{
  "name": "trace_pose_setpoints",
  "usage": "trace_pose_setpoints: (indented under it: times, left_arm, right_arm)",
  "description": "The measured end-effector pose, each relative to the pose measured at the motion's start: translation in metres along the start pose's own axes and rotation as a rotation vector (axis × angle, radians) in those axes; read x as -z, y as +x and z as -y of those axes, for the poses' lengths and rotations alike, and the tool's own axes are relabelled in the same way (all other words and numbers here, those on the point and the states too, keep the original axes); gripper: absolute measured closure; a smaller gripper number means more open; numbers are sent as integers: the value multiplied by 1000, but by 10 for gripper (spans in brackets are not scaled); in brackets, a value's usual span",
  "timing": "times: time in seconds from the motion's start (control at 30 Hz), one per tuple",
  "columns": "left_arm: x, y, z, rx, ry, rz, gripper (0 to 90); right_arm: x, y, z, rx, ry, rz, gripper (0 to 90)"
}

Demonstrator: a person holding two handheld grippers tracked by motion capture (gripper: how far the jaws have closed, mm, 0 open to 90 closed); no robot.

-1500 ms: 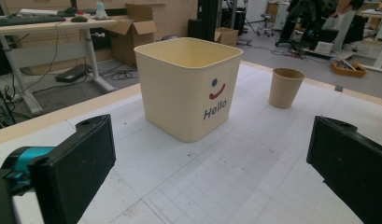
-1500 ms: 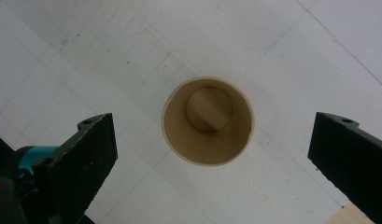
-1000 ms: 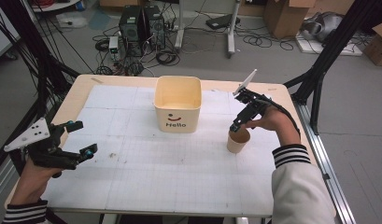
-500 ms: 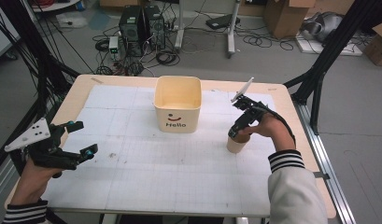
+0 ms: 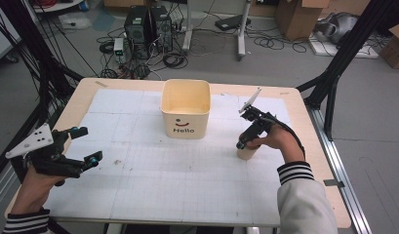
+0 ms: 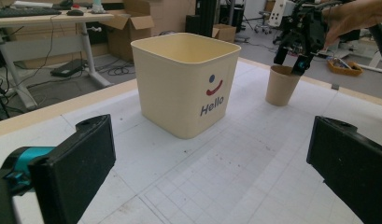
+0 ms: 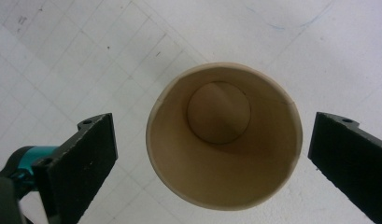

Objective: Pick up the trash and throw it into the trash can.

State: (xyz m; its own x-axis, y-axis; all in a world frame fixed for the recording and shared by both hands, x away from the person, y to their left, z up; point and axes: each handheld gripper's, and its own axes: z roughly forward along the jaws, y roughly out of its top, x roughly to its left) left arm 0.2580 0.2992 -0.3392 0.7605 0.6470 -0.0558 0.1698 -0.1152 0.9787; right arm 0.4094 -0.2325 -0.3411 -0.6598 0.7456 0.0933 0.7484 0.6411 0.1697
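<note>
Sleeves with striped cuffs come in at the near edge of the worktop point(image 5: 138, 195), one on each side. The left gripper point(image 5: 85, 146) hovers low above the worktop, near and well to the left of the tub point(image 5: 185, 109), with its jaws spread wide and nothing between them. It looks like it is only waiting, out of the way, while the other hand works.

The right gripper point(image 5: 242, 144) is near and to the right of the tub. It points steeply down over the cup point(image 5: 247, 152), a brown paper cup which stands upright and empty on the worktop, apart from the tub. In the right gripper view the cup point(image 7: 223, 135) sits between the two jaws, which are spread wider than its rim and do not touch it. I think the gripper is held from above like this so the jaws can come down around the rim and close on the cup wall. The tub, cream-coloured with a smile and the word "Hello" on its front, is open at the top and appears empty, so probably the cup should go into it.

The worktop is a light wooden board covered by a white sheet with a fine grid, with a few small dark specks on it. Behind the tub, past the far edge, the grey floor carries computer towers point(image 5: 148, 27), many loose cables and cardboard boxes point(image 5: 297, 17). Black frame posts stand at both sides.
</note>
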Motion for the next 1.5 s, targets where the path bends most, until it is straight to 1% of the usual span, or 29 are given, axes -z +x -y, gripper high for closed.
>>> trace_pose_setpoints:
  times: [0.1,0.13,0.2,0.4,0.43,0.63,0.83,0.87,1.03,1.2,1.23,1.27,1.33,1.4,1.5]
  left_arm:
    - [0,0,0,-1,0,3,17]
    - [0,0,0,-1,0,2,17]
    - [0,-1,0,-2,2,6,17]
    - [0,-1,0,-4,3,7,17]
    - [0,-1,0,-3,4,6,17]
    - [-1,-1,0,-2,3,7,17]
    - [-1,-1,0,-2,2,9,17]
    - [-1,-1,0,-2,3,10,17]
    - [-1,-1,0,-2,3,8,17]
    - [-1,-1,0,-2,3,8,17]
    - [-1,-1,0,-3,3,8,17]
    - [-1,-2,0,-2,2,8,17]
    - [-1,-2,0,-2,3,9,17]
    - [-1,-2,0,-1,1,8,17]
    - [-1,-2,0,-5,3,10,17]
  right_arm:
    - [-3,0,1,-1,4,0,1]
    - [-7,0,2,0,-2,7,2]
    - [-9,-1,2,-2,6,13,1]
    - [-15,-3,5,-13,3,12,2]
    - [-16,-4,6,-10,4,20,2]
    - [-24,-4,7,-10,2,33,1]
    - [-31,-3,9,-18,5,25,2]
    - [-33,-3,9,-15,4,37,3]
    - [-39,-3,11,-14,16,25,3]
    - [-41,-3,12,-10,21,17,3]
    - [-41,-3,11,-10,22,24,3]
    - [-42,-2,11,-11,27,20,3]
    - [-43,-2,12,-9,22,26,3]
    - [-44,-3,12,-9,22,34,51]
    - [-45,-3,12,-11,22,38,57]
